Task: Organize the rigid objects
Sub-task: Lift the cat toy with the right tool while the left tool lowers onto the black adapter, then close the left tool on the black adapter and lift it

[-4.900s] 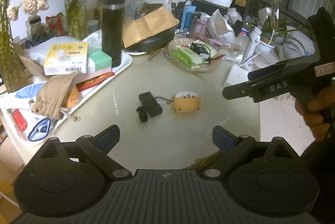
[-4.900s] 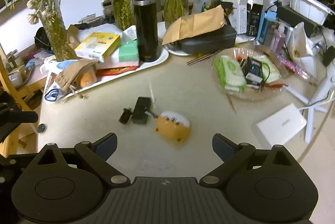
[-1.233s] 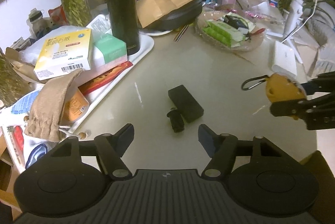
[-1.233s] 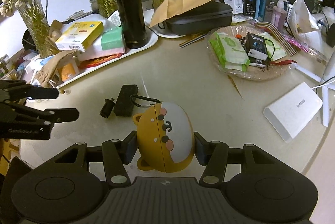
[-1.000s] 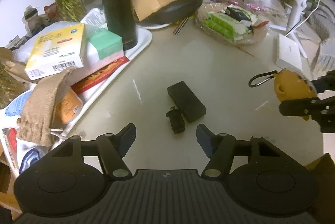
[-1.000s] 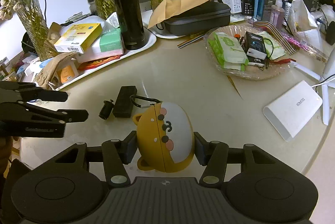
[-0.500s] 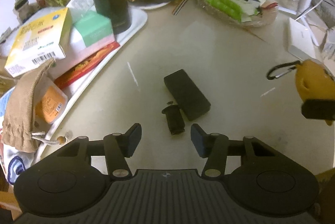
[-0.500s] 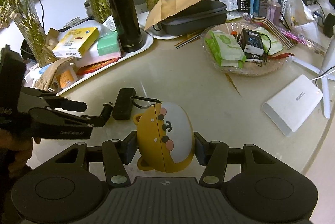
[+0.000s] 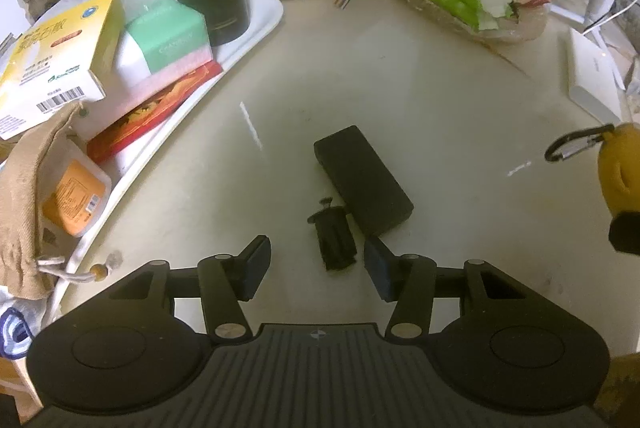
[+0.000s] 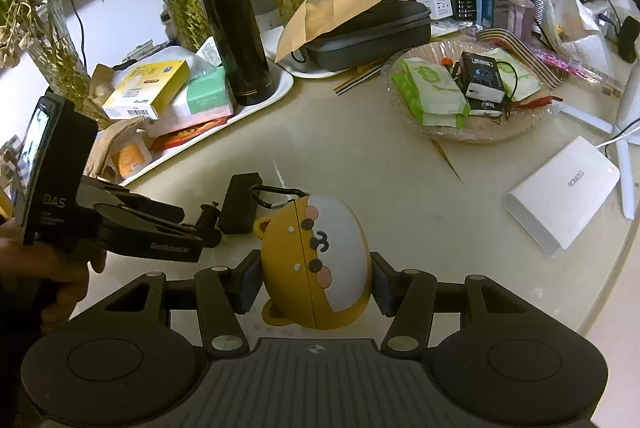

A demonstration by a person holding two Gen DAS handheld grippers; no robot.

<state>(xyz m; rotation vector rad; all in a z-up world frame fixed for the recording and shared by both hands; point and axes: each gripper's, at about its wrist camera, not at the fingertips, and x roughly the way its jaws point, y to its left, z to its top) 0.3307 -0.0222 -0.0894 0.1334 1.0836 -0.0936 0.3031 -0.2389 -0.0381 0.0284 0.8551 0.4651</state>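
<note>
You are looking at a cream table [image 9: 420, 95] showing a pale sheen. A matte black box [image 9: 362, 179] and a black plug [image 9: 334, 240] are lying dark against it. Your case [image 10: 316, 264] is showing mustard yellow with a white face, pink cheeks and black dots, and a black clip [image 10: 276, 193]. The flask [image 10: 236, 27] is gleaming black with a thin gold band. A yellow-and-white carton [image 9: 52, 59] is sitting by a mint-and-pink pack [image 9: 168, 35] on a white tray [image 9: 264, 19]. Green-and-white packets [image 10: 434, 91] are filling a clear, ribbed dish [image 10: 520, 127]. A white bank [image 10: 560, 193] is bearing grey lettering.
</note>
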